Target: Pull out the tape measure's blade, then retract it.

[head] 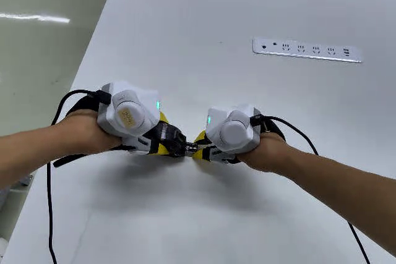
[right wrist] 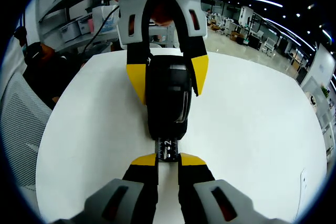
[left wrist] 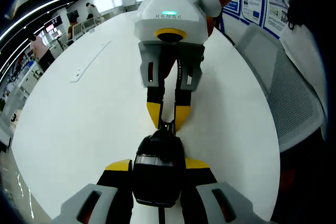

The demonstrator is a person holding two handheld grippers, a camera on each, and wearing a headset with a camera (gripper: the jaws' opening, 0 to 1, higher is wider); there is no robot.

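The black tape measure [left wrist: 157, 174] rests low over the white table [head: 204, 23], and my left gripper [left wrist: 157, 165] is shut on its case, one yellow finger on each side. In the right gripper view the case [right wrist: 168, 98] stands straight ahead with a short stub of black blade [right wrist: 168, 150] marked "2" coming out toward me. My right gripper [right wrist: 168, 159] is shut on that blade end. In the head view the left gripper [head: 166, 143] and the right gripper [head: 201, 151] meet tip to tip, very close together, with the case [head: 171, 136] between them.
A white power strip [head: 306, 49] lies flat at the far right of the table. Black cables [head: 49, 190] trail from both grippers toward me. The table's left edge [head: 93, 47] drops to a green floor. Office chairs [left wrist: 294, 93] stand behind the table.
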